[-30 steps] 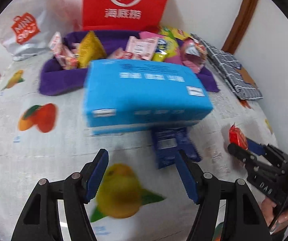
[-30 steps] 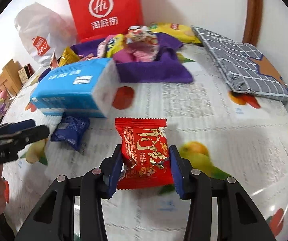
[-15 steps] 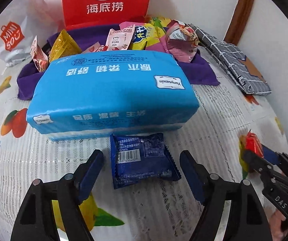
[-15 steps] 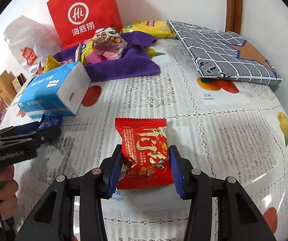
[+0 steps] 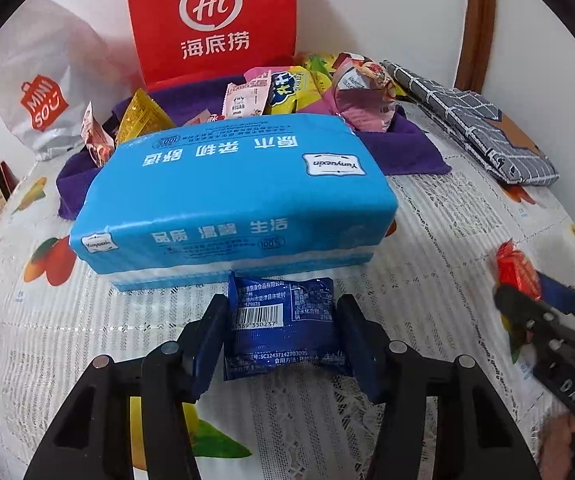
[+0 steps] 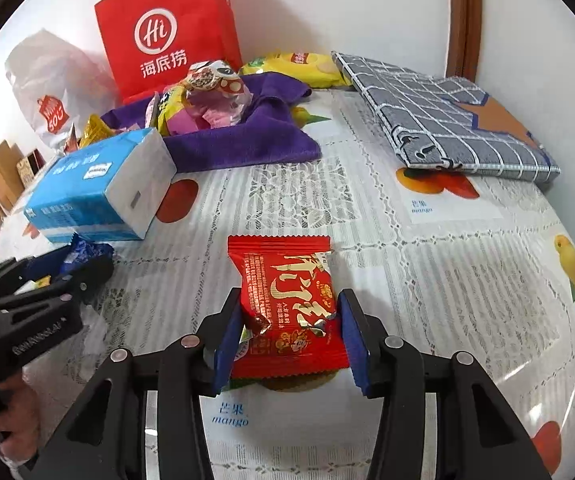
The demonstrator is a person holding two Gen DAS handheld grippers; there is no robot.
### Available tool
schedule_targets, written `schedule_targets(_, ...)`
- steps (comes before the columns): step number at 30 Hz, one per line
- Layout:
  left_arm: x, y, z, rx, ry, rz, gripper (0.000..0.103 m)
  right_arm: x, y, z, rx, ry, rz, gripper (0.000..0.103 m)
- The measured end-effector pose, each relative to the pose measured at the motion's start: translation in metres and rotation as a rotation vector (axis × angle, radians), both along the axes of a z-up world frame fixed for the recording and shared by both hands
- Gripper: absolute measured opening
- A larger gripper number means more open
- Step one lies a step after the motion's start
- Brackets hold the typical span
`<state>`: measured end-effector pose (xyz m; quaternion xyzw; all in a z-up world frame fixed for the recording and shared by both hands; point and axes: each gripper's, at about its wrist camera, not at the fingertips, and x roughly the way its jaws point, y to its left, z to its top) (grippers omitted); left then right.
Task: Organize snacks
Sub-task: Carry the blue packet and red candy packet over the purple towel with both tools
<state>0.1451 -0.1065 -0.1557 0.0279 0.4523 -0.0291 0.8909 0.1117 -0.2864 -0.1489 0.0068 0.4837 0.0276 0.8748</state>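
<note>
My left gripper [image 5: 283, 324] has its blue pads against both sides of a dark blue snack packet [image 5: 283, 324] that lies on the tablecloth, right in front of a blue tissue pack [image 5: 231, 196]. My right gripper [image 6: 291, 324] is shut on a red snack packet [image 6: 287, 304] and holds it just above the table. The red packet also shows at the right edge of the left wrist view [image 5: 517, 270]. A purple cloth [image 6: 243, 140] behind the tissue pack carries a heap of several snack packets [image 5: 287, 88].
A red paper bag [image 5: 211, 16] and a white plastic bag [image 5: 43, 92] stand against the wall behind the cloth. A folded grey checked cloth [image 6: 447, 120] lies at the back right. A yellow snack bag [image 6: 295, 66] lies by the wall.
My left gripper moved forward to the blue packet and closed its pads onto it. My right gripper kept hold of the red packet and moved a little to the right.
</note>
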Motion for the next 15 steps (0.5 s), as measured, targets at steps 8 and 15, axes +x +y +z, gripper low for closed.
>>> schedule_targets(8,-0.0004,-0.0009,0.0003,-0.002,-0.002,0.001,0.053,0.0020,0.0044,-0.0022,-0.035,0.007,0.010,0.048)
schedule_targets(15,-0.0002,-0.0010,-0.0006,-0.010,0.001,-0.005,0.054,0.0033,0.0026,-0.0025,-0.025,0.014,0.023,0.049)
